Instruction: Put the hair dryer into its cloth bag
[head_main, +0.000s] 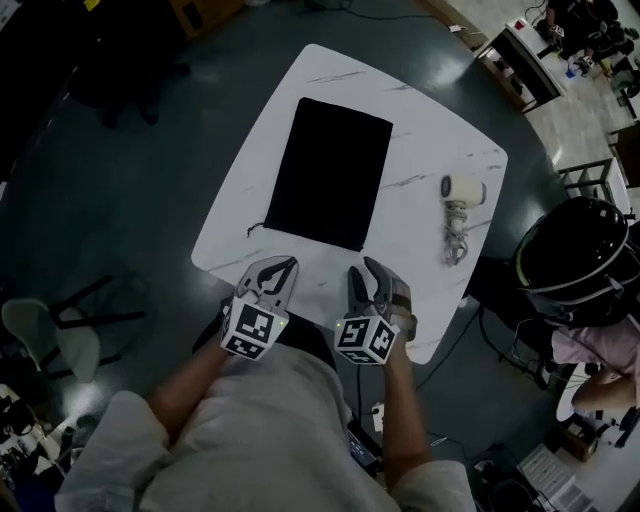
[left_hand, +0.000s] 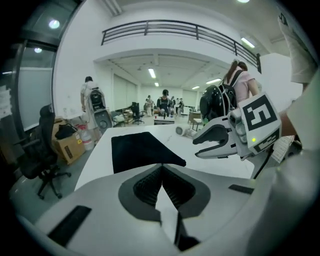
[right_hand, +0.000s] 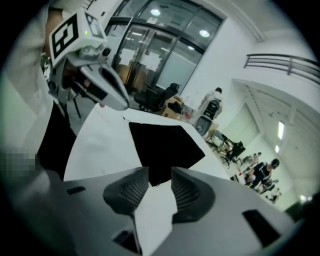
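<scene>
A black cloth bag lies flat in the middle of the white marble table, its drawstring end toward me. The white hair dryer lies at the table's right edge with its cord coiled nearer me. Both grippers hover over the table's near edge, short of the bag. My left gripper is shut and holds nothing; its own view shows the jaws meeting with the bag and the dryer beyond. My right gripper stands open, and its own view shows only the bag's corner beyond the gap.
A person in a black helmet stands just off the table's right side. A chair is on the floor at the left. An office chair and cardboard box stand beyond the table's left side.
</scene>
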